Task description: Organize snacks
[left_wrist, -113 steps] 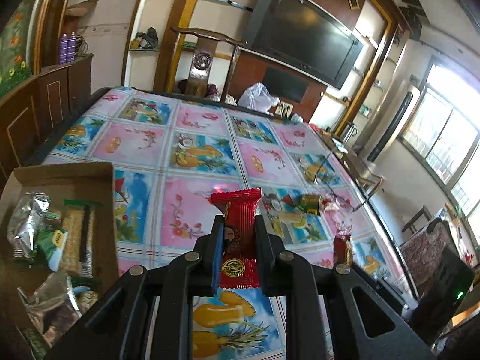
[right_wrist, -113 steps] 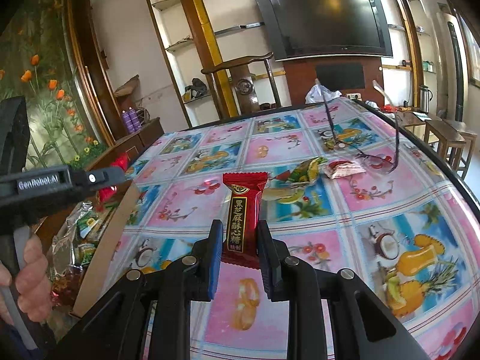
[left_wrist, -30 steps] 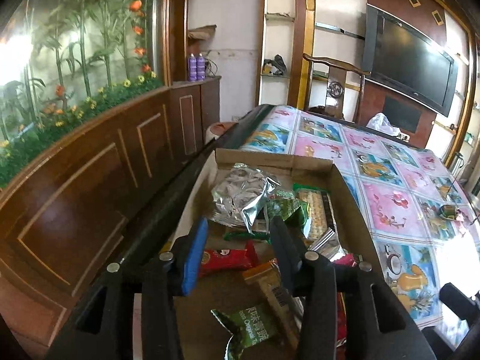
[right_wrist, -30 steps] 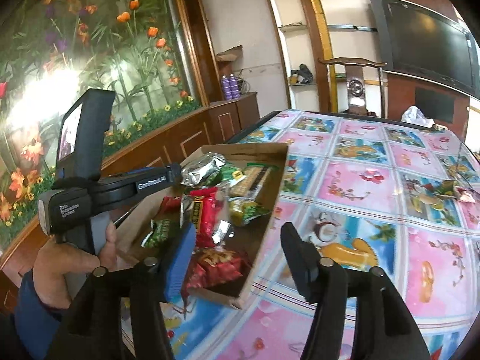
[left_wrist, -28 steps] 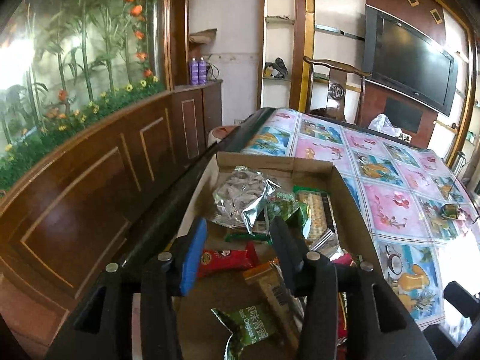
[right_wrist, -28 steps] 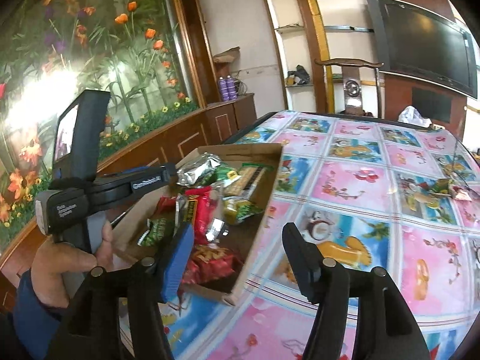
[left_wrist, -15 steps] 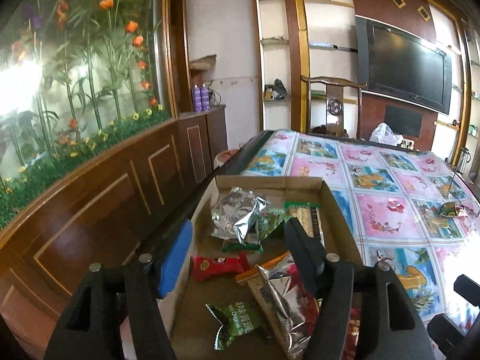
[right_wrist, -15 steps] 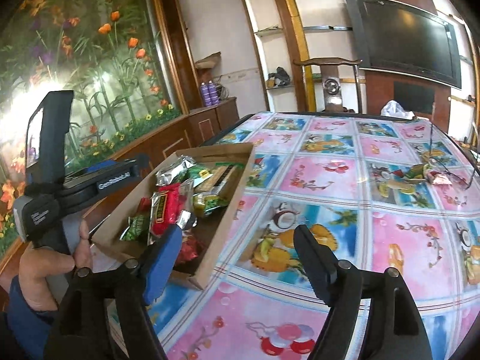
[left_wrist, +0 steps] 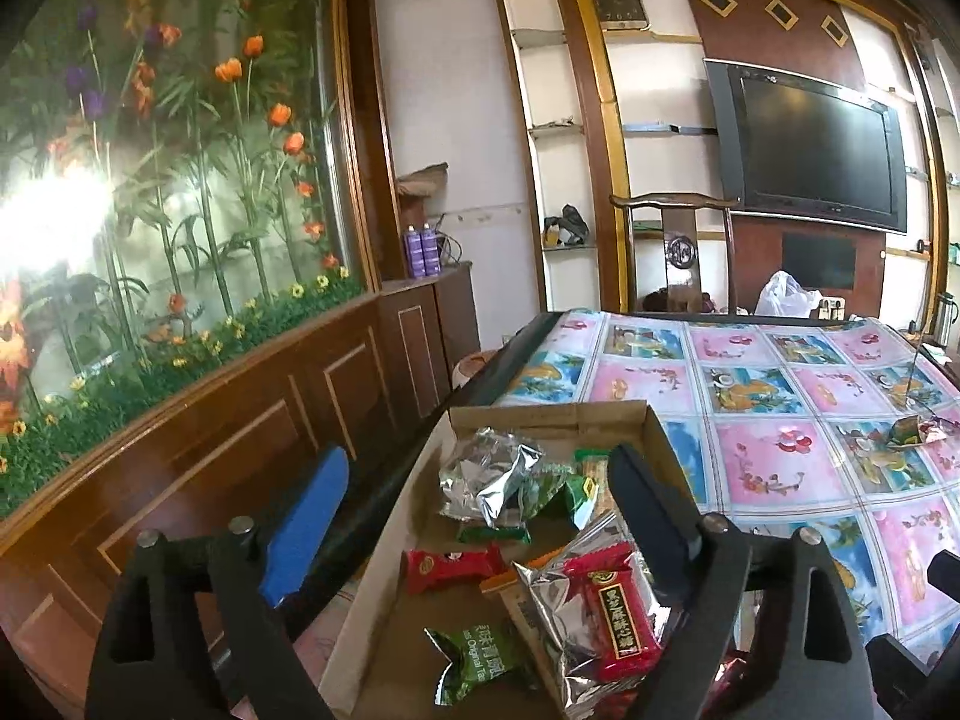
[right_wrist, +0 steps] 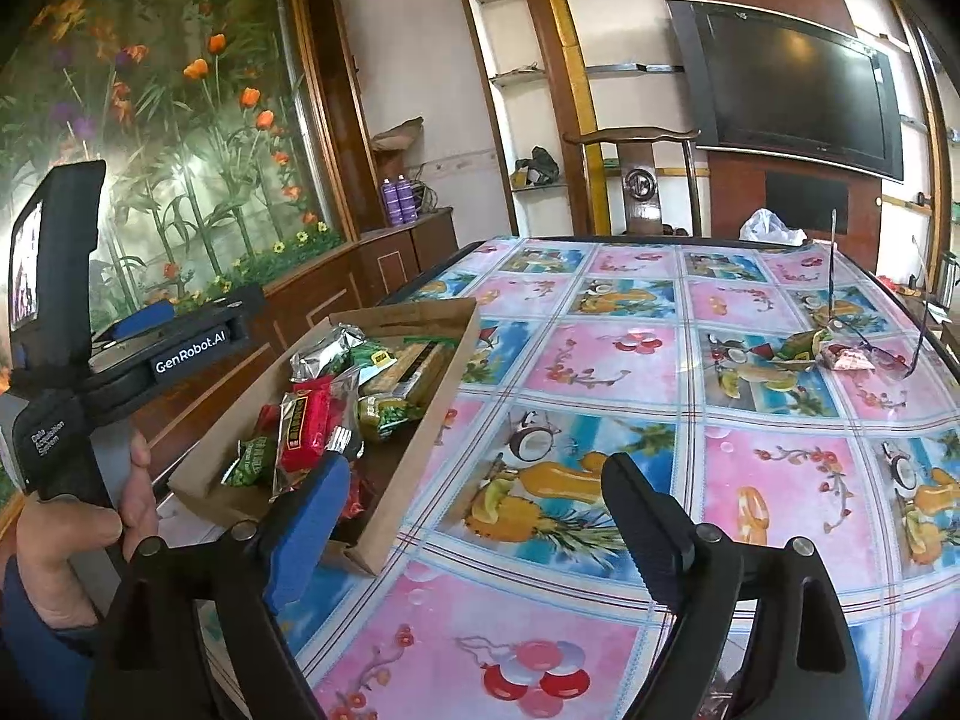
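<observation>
A shallow cardboard box (left_wrist: pixel 552 417) (right_wrist: pixel 420 450) at the table's left edge holds several snack packets: silver foil bags (left_wrist: pixel 486 480), green packets (left_wrist: pixel 474 663) and red bars (left_wrist: pixel 618 606) (right_wrist: pixel 306 429). My left gripper (left_wrist: pixel 480 492) is open and empty, raised over the box's near left part. My right gripper (right_wrist: pixel 474 510) is open and empty, above the tablecloth just right of the box. A green packet (right_wrist: pixel 801 345) and a pink-white packet (right_wrist: pixel 849 357) lie far out on the table.
The table has a colourful fruit-print cloth (right_wrist: pixel 630 360). Eyeglasses (right_wrist: pixel 870 336) lie by the two loose packets. A wooden cabinet (left_wrist: pixel 240 420) runs along the left of the table. A chair (left_wrist: pixel 678 252) stands at the far end.
Both grippers have opened wider and pulled up and back from the box. The red bars they held earlier now lie in the box.
</observation>
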`<state>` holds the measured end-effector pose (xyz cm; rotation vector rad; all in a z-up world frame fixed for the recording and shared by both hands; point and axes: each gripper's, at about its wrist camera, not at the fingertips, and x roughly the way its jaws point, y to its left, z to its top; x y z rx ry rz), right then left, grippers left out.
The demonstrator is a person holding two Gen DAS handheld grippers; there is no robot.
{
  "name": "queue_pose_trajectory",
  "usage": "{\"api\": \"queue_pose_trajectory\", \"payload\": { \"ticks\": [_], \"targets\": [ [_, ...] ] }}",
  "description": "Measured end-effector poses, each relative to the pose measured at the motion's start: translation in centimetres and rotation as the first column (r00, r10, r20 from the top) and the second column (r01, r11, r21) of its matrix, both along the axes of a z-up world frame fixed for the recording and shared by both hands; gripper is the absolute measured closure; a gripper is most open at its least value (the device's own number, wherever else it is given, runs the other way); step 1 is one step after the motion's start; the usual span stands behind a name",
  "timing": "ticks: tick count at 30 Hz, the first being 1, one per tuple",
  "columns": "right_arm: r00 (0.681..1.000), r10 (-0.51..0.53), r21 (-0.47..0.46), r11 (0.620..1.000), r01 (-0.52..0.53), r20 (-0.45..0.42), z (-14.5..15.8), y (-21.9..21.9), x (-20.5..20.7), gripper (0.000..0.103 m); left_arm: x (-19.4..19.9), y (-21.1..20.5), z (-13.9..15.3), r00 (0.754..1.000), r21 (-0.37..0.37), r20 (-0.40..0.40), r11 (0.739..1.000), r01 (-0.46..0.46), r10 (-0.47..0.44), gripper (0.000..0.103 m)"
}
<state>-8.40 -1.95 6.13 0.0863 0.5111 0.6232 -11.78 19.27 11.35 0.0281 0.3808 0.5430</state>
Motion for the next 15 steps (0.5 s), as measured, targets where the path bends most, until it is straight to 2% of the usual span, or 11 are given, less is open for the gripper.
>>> {"api": "queue_pose_trajectory", "payload": {
  "ticks": [15],
  "targets": [
    [0.999,-0.038,0.012,0.999,0.038,0.008,0.0,-1.7,-0.3,0.010,0.1,-2.9,0.3,1.000,0.099,-0.004,0.995,-0.011,0.011,0.002]
  ]
}}
